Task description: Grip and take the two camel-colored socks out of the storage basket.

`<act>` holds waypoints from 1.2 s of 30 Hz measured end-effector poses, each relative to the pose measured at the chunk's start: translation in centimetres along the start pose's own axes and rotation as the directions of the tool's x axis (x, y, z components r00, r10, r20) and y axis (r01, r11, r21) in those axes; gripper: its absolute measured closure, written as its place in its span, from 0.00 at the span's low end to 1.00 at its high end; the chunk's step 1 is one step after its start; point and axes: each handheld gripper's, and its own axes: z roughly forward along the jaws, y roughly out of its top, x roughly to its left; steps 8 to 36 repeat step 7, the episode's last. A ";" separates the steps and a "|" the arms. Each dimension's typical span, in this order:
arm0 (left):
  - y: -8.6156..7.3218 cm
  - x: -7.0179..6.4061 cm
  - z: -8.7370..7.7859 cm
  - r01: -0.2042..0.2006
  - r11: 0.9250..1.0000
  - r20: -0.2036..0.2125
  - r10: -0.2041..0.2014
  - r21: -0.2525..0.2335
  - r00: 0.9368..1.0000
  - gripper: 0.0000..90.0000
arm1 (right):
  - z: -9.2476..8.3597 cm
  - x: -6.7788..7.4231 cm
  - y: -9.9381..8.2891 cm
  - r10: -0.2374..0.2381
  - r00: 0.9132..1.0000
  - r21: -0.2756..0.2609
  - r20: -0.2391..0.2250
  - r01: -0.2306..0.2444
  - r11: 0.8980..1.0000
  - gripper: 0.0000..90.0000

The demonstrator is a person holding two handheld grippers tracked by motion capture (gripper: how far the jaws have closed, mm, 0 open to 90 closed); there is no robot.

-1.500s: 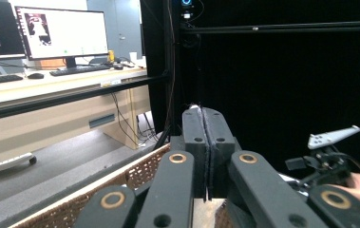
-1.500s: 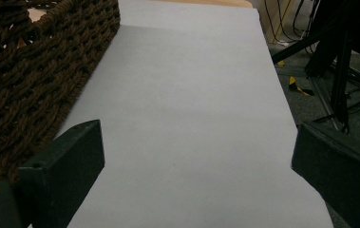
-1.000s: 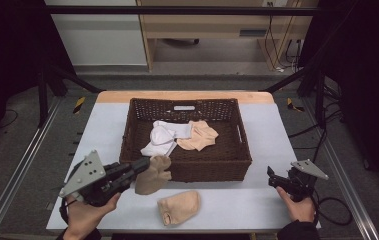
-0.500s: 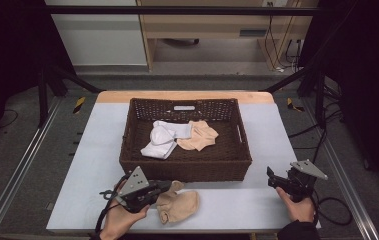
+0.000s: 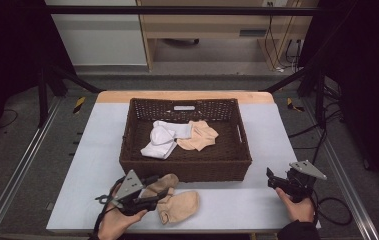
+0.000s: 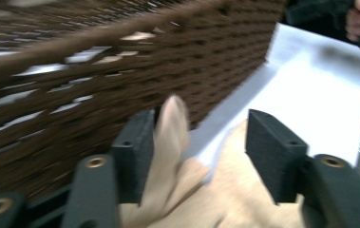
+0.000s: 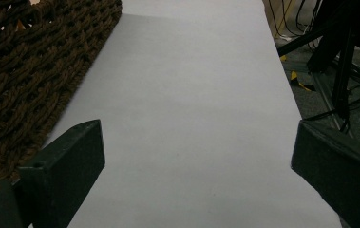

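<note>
A brown wicker basket (image 5: 187,169) stands mid-table and holds a white sock (image 5: 161,140) and a peach sock (image 5: 199,136). On the table in front of it lie a tan sock (image 5: 163,181) and a paler peach sock (image 5: 183,206), touching each other. My left gripper (image 5: 158,192) lies over them with its jaws open. In the left gripper view, a fold of the tan sock (image 6: 170,137) rises between the jaws of my left gripper (image 6: 199,142), against the left one. My right gripper (image 5: 272,178) rests open at the front right with nothing between its jaws.
The right gripper (image 7: 196,156) looks along the bare white tabletop (image 7: 192,95) beside the basket's right wall (image 7: 30,66). The table's front edge runs just below both hands. Cables and metal frame rails lie on the floor to the right.
My left gripper moved down and right from the basket's front left corner, bringing the tan sock beside the peach one. Its jaws now stand open. The right gripper stayed put.
</note>
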 end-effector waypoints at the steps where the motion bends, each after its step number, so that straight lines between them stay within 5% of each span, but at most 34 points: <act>1: -0.3 0.4 -0.6 0.010 1.000 -0.020 -0.010 0.003 1.000 0.43 | 0.0 0.0 0.0 0.001 1.000 0.000 0.001 -0.001 1.000 0.05; 7: -2.5 3.1 -3.6 0.102 0.994 -0.133 -0.096 0.034 0.986 0.39 | -0.1 -0.2 -0.1 0.007 1.000 0.001 0.009 -0.007 1.000 0.05; 36: -2.5 3.1 -3.6 0.102 0.994 -0.133 -0.096 0.034 0.986 0.39 | -0.1 -0.2 -0.1 0.007 1.000 0.001 0.009 -0.007 1.000 0.05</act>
